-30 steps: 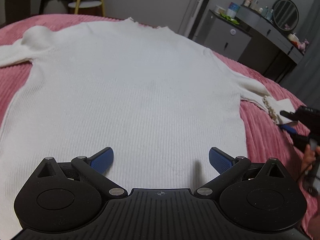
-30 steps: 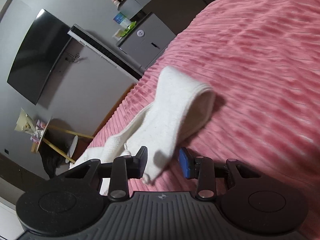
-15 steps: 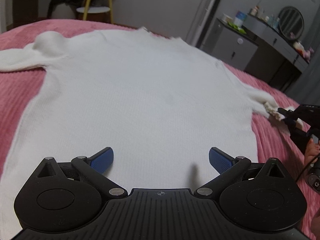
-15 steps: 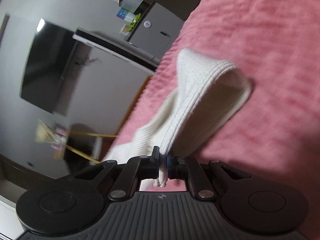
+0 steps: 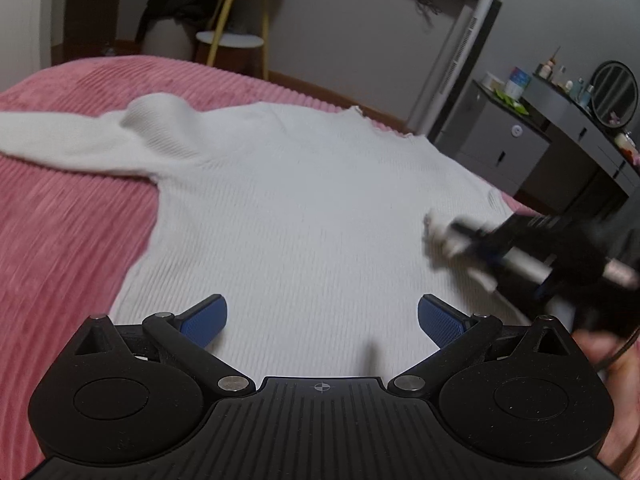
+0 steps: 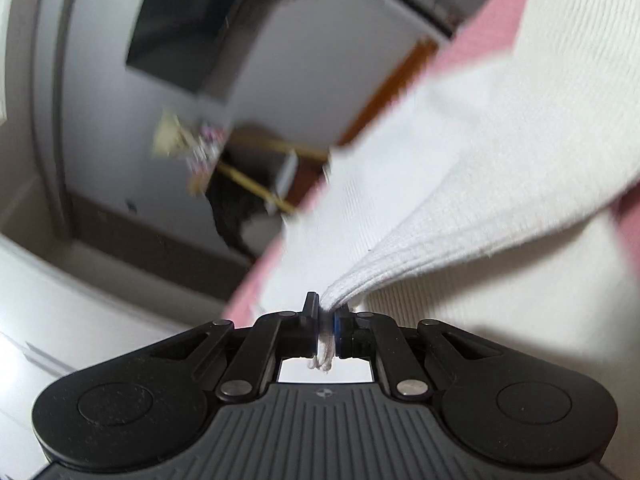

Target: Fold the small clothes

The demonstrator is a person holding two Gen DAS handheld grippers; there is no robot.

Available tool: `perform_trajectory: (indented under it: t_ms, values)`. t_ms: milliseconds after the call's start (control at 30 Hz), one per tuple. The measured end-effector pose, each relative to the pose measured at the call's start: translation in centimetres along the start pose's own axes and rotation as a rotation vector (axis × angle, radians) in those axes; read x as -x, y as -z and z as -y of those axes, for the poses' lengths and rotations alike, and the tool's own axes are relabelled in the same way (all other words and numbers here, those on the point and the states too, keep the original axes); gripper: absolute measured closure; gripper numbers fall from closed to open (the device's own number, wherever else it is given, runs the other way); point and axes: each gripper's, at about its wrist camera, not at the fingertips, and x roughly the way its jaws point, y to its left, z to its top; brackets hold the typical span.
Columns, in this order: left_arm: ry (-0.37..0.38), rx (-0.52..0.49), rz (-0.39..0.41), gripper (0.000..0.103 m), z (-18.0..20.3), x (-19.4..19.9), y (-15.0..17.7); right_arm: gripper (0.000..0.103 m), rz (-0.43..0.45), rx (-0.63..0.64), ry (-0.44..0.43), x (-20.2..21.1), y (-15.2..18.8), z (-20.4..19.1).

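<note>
A white ribbed sweater (image 5: 304, 220) lies flat on the pink bedspread (image 5: 60, 240), its left sleeve (image 5: 60, 132) stretched out to the side. My left gripper (image 5: 322, 320) hovers open over the sweater's hem with nothing between its blue pads. My right gripper (image 6: 327, 328) pinches the cuff of the right sleeve (image 6: 460, 200). Its jaws are opening slightly, though the cuff is still pressed between the pads. In the left wrist view, the right gripper (image 5: 460, 236) is a blur over the sweater's right side, with the sleeve drawn in across the body.
A person's hand (image 5: 600, 348) holds the right gripper at the lower right. Beyond the bed stand a grey cabinet (image 5: 504, 152), a dresser with a round mirror (image 5: 612, 92) and a yellow-legged stool (image 5: 230, 40). A dark screen (image 6: 192, 28) hangs on the wall.
The right gripper closed on the sleeve cuff, lifted it and swung it in over the sweater's body. The left gripper stayed open and drew back a little, showing more of the left sleeve.
</note>
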Motion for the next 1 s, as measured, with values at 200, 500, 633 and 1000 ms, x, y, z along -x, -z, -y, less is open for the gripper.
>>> perform_trajectory:
  t_ms: [200, 500, 633, 1000]
  values:
    - [0.101, 0.015, -0.052, 0.0, 1.6, -3.2, -1.3, 0.077, -0.072, 0.072, 0.13, 2.8, 1.3, 0.3]
    - [0.206, 0.043, -0.17, 0.025, 6.7, -10.9, -3.0, 0.076, 0.097, 0.236, 0.335, 8.5, 0.5, 2.2]
    - [0.225, 0.015, -0.147, 0.031, 8.4, -11.8, -3.2, 0.078, 0.105, 0.306, 0.345, 7.9, 0.4, 2.2]
    - [0.176, -0.072, -0.138, 0.06, 9.9, -12.6, -3.4, 0.079, 0.139, 0.323, 0.316, 8.7, -0.2, 2.6]
